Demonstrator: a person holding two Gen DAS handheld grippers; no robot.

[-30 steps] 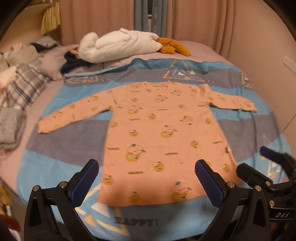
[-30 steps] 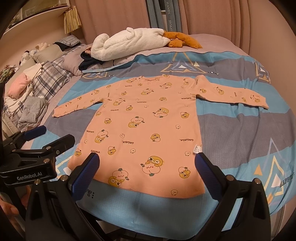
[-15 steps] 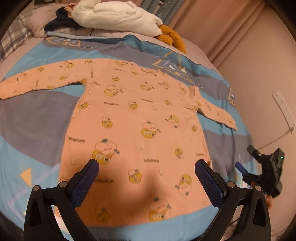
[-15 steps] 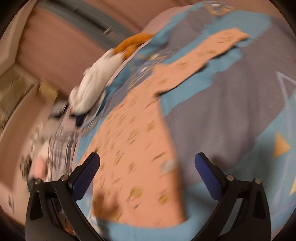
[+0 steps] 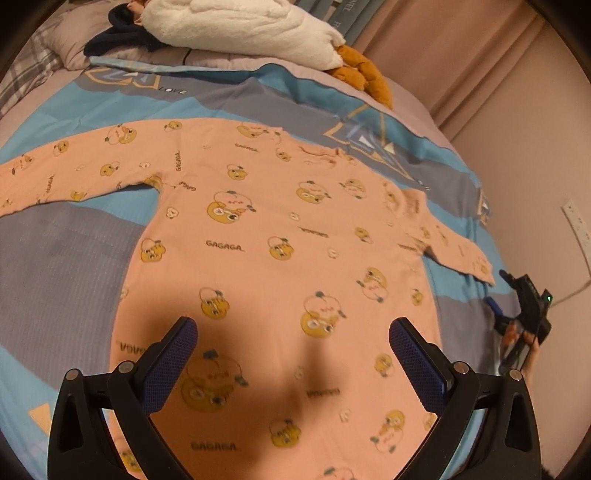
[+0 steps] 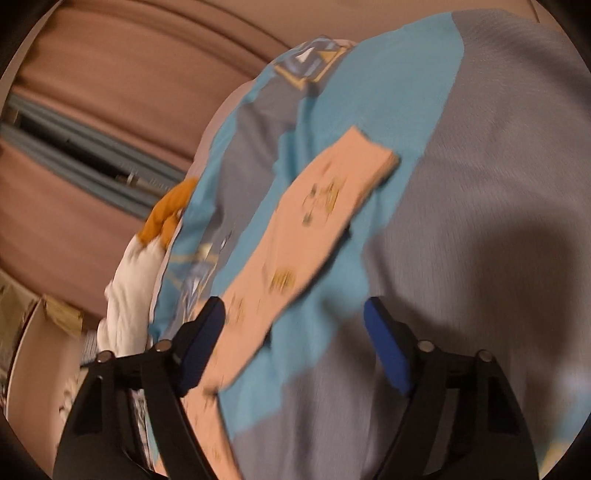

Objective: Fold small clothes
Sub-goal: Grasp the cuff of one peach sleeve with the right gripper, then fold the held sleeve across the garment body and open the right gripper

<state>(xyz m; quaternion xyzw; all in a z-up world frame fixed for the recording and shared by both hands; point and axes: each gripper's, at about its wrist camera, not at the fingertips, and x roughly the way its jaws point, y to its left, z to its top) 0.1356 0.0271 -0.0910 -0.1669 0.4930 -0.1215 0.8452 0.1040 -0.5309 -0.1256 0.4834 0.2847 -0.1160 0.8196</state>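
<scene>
On the blue and grey bedspread the peach top lies flat, sleeves spread. The left gripper, fingers released, has dropped low over the hem. The right gripper, also released and empty, has swung out toward the right sleeve, likely the first fold.

Open quilt on both sides of the flat-lying peach shirt, unobstructed above it. Beyond the shirt's collar, blocked by a white plush and dark clothing. Wall close past its right sleeve.
</scene>
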